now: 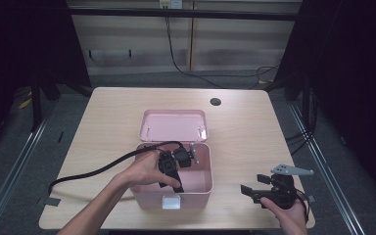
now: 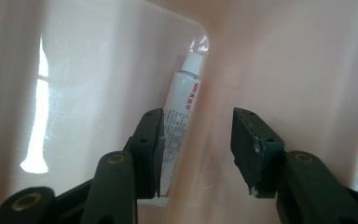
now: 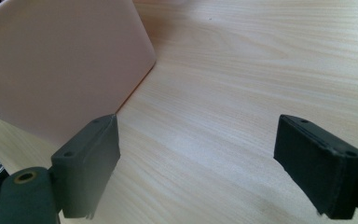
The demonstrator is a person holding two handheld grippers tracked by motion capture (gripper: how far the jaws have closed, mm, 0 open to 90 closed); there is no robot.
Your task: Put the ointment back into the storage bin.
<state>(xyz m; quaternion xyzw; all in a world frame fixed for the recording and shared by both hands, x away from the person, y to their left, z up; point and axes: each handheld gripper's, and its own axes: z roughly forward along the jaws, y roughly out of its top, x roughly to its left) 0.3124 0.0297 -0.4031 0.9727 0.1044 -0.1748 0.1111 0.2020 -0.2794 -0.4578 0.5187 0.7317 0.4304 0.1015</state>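
Jaws of my left gripper (image 2: 198, 154) gape around a light, squashy white plastic tube (image 2: 181, 112), best pinched mid-body; my right gripper (image 3: 198, 163) idles wide, empty.

Inside the pink box (image 1: 199, 188), its walls hem the left gripper (image 2: 196, 149); a white tube (image 2: 181, 112) lies ahead. Right of it, the table (image 1: 240, 127) lies bare.

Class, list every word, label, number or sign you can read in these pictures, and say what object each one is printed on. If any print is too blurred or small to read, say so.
Red characters running along the white tube: too blurred to read.
Small grey print lower on the same tube, beside the left gripper: too small to read.
Pink box, its lid and the table: no readable text.
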